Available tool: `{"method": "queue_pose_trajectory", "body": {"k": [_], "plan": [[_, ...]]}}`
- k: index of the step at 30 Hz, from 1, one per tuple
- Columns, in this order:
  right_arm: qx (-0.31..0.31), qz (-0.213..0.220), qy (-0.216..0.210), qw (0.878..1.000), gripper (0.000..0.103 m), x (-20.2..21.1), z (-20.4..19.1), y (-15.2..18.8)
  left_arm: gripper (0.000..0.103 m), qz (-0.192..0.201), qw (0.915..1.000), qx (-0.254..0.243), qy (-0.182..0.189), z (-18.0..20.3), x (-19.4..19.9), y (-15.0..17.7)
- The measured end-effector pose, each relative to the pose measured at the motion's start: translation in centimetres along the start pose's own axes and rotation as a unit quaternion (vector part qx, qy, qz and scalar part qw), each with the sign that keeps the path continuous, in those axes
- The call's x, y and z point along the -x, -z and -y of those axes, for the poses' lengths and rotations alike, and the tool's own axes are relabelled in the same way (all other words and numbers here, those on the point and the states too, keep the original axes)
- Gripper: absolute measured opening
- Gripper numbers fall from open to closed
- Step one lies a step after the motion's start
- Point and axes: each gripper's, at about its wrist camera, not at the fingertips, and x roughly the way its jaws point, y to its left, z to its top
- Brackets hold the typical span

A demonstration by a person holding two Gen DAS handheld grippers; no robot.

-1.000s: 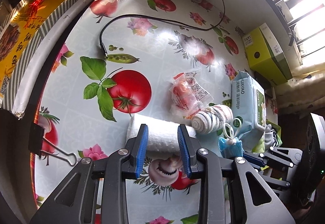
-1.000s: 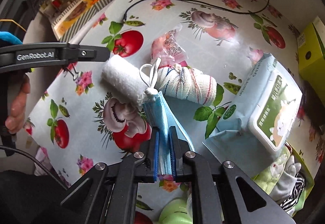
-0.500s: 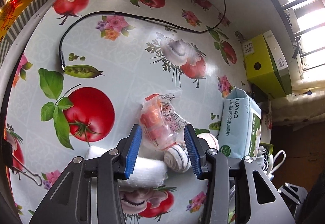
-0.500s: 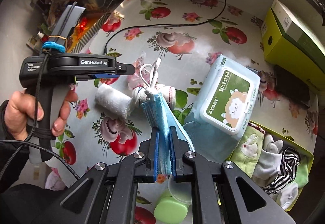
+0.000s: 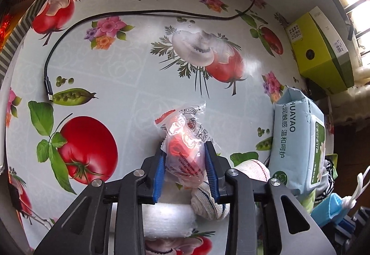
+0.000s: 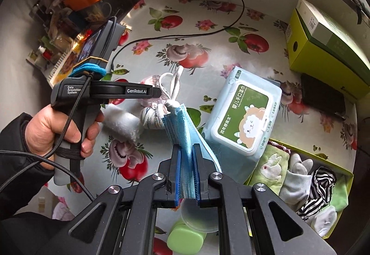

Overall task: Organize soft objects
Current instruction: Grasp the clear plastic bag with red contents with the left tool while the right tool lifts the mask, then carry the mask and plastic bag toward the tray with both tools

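Observation:
My left gripper (image 5: pixel 185 167) is shut on a clear plastic packet with red contents (image 5: pixel 185 146), over the table. Below it lie a white rolled towel (image 5: pixel 166 220) and a striped rolled cloth (image 5: pixel 210 204). My right gripper (image 6: pixel 186 174) is shut on a folded blue face mask (image 6: pixel 182 130) with white ear loops, held up above the table. The left gripper also shows in the right wrist view (image 6: pixel 157 93), held by a hand. The towel (image 6: pixel 122 123) and striped cloth (image 6: pixel 152 116) lie under it.
A blue wet-wipes pack (image 6: pixel 245 113) lies right of the cloths. A green tray (image 6: pixel 346 174) with socks and soft cloths sits at the lower right. A yellow-green box (image 6: pixel 323 46) stands at the back right. A black cable (image 5: pixel 138 16) crosses the table. A green lidded container (image 6: pixel 185 236) sits near my right gripper.
My left gripper moved forward from the white towel and closed on the plastic packet. My right gripper rose and pulled back with the mask in it.

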Motion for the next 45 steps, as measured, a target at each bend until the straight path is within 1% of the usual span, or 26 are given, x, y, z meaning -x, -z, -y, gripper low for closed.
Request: {"method": "queue_pose_trajectory", "body": {"k": [5, 13, 20, 24, 31, 36, 45], "plan": [[-0.008, 0.011, 0.001, 1.000, 0.009, 0.7, 0.6, 0.0, 0.031, 0.022, 0.9996, -0.016, 0.007, -0.2, 2.1, 0.7], [-0.017, 0.026, 0.004, 1.000, 0.009, 2.1, 1.1, 0.3, 0.031, 0.058, 0.9978, -0.030, 0.011, 0.4, 6.7, 1.8], [-0.027, 0.042, 0.006, 0.999, 0.009, 3.9, 1.5, 1.2, 0.031, 0.082, 0.9946, -0.059, 0.022, 2.9, 10.4, 3.1], [-0.035, 0.050, 0.009, 0.998, 0.009, 4.8, 1.9, 1.9, 0.031, 0.088, 0.9923, -0.082, 0.030, 4.6, 11.7, 4.1], [-0.051, 0.062, 0.012, 0.997, 0.009, 6.2, 2.8, 3.3, 0.031, 0.088, 0.9891, -0.113, 0.034, 6.9, 12.8, 5.6], [-0.061, 0.067, 0.017, 0.996, 0.009, 7.1, 3.3, 4.3, 0.031, 0.085, 0.9872, -0.130, 0.038, 8.1, 13.0, 6.5], [-0.080, 0.069, 0.026, 0.994, 0.009, 7.7, 4.3, 5.5, 0.031, 0.074, 0.9838, -0.152, 0.057, 9.6, 13.3, 8.0]]}}
